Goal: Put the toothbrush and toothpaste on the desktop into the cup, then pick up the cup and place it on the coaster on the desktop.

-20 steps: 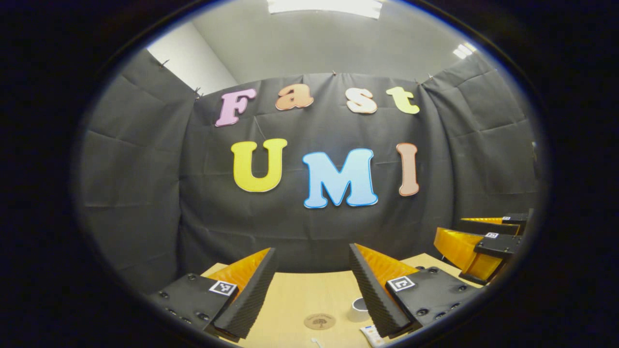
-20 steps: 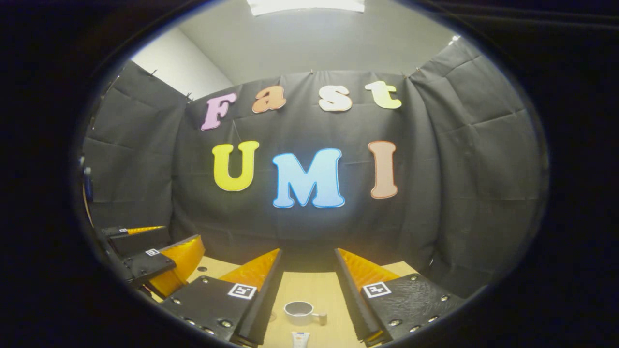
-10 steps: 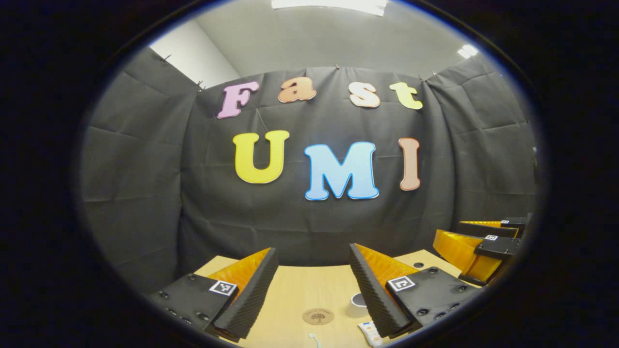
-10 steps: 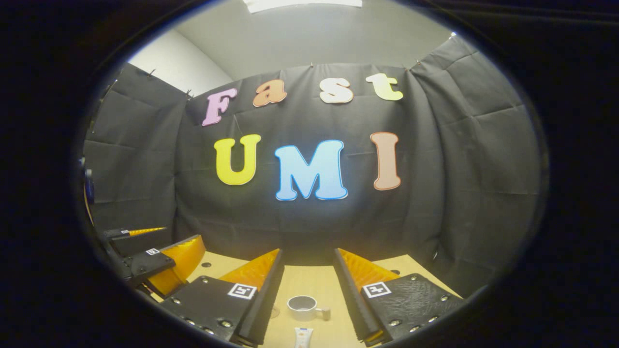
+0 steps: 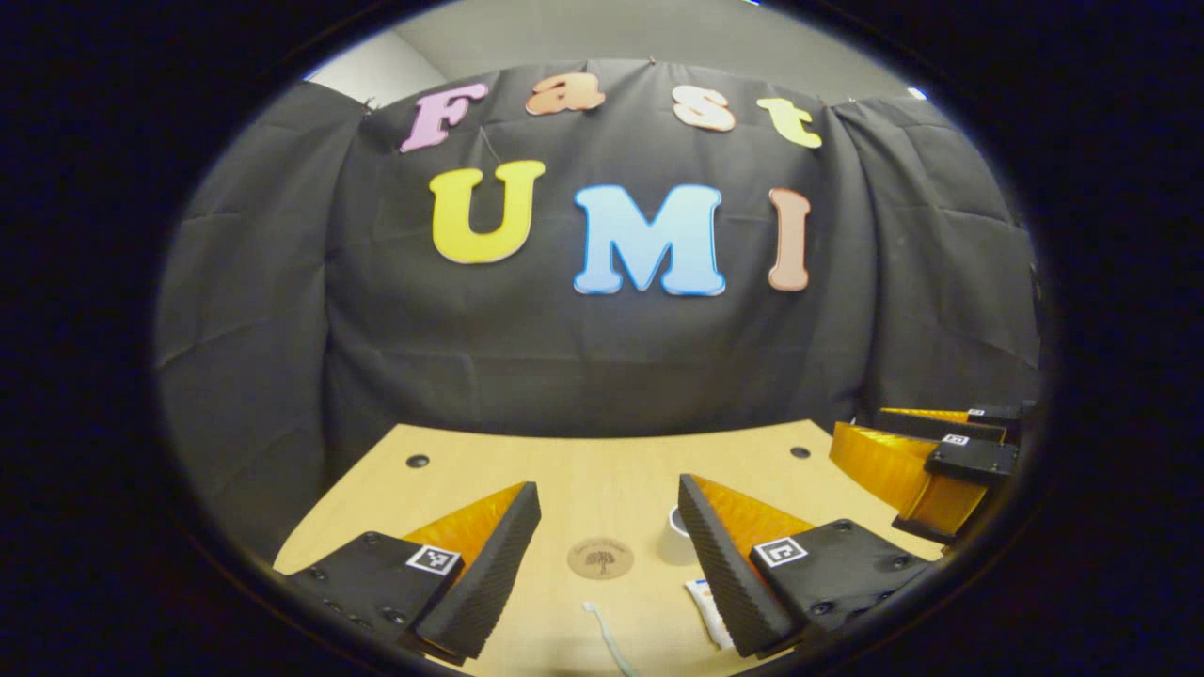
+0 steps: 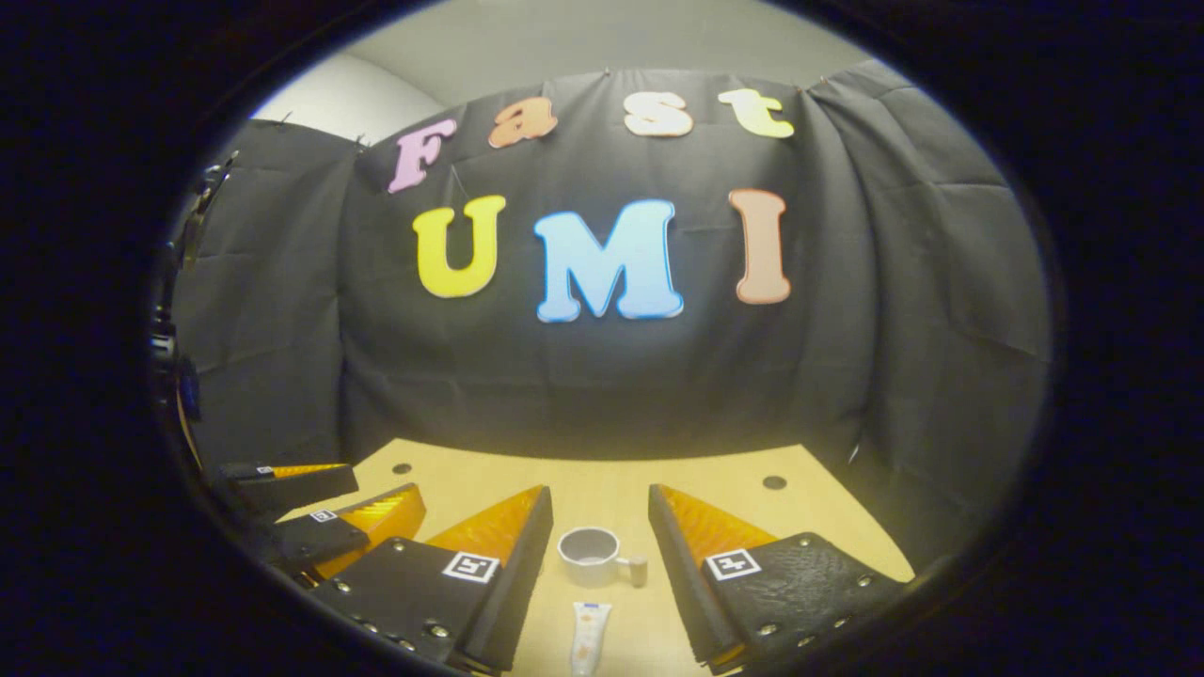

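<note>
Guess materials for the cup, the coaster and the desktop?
Cup: likely ceramic or enamel; pale, smooth, thick rim, stubby side handle; plastic not ruled out.
Coaster: looks like wood or cork; flat tan disc, matte, with a dark tree-like mark at its middle.
Desktop: light wood-look board, probably laminate; even colour, faint grain, low sheen, small dark round holes.

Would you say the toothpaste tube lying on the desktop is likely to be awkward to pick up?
Probably somewhat. The toothpaste tube lies flat, so fingers must close low. It looks soft and may squash. Its flattened body seems unlikely to roll.
</note>
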